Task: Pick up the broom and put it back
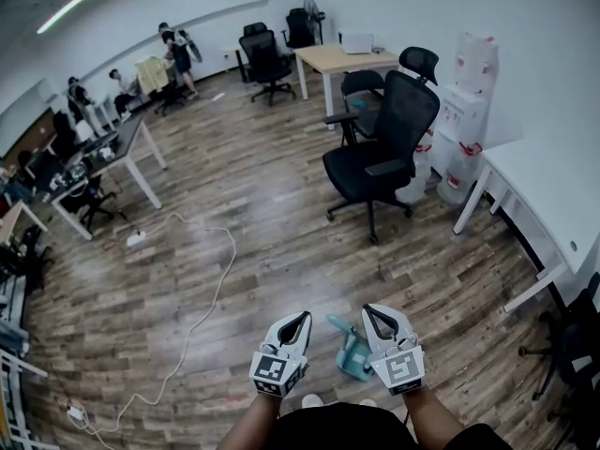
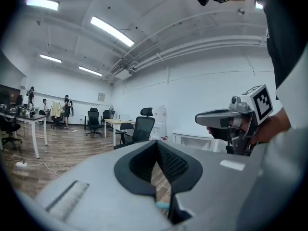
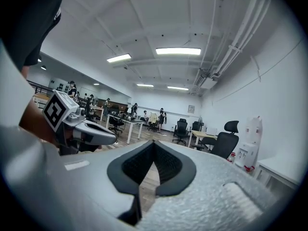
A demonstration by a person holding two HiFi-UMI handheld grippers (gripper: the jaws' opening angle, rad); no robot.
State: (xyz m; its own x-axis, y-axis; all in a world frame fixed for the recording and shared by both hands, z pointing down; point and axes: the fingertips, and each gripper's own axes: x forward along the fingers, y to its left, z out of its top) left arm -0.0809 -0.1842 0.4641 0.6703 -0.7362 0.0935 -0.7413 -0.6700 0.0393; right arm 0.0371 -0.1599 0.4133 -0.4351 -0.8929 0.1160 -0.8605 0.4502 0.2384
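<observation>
A teal plastic piece (image 1: pixel 352 350), which may be the broom's head or a dustpan, lies on the wooden floor just in front of the person's feet. No long handle shows. Both grippers are held up side by side above it and point level into the room. My left gripper (image 1: pixel 303 317) is shut with nothing between its tips. In its own view the left gripper (image 2: pixel 156 142) shows closed jaws, and a sliver of teal (image 2: pixel 162 205) appears below them. My right gripper (image 1: pixel 368 309) is also shut and empty, and its own view shows the right gripper (image 3: pixel 154 142) the same.
A black office chair (image 1: pixel 380 153) stands ahead, with a white desk (image 1: pixel 553 204) and a water dispenser (image 1: pixel 464 111) to the right. A white cable (image 1: pixel 202 317) runs over the floor at the left to a power strip (image 1: pixel 136 239). Desks, chairs and people fill the far left.
</observation>
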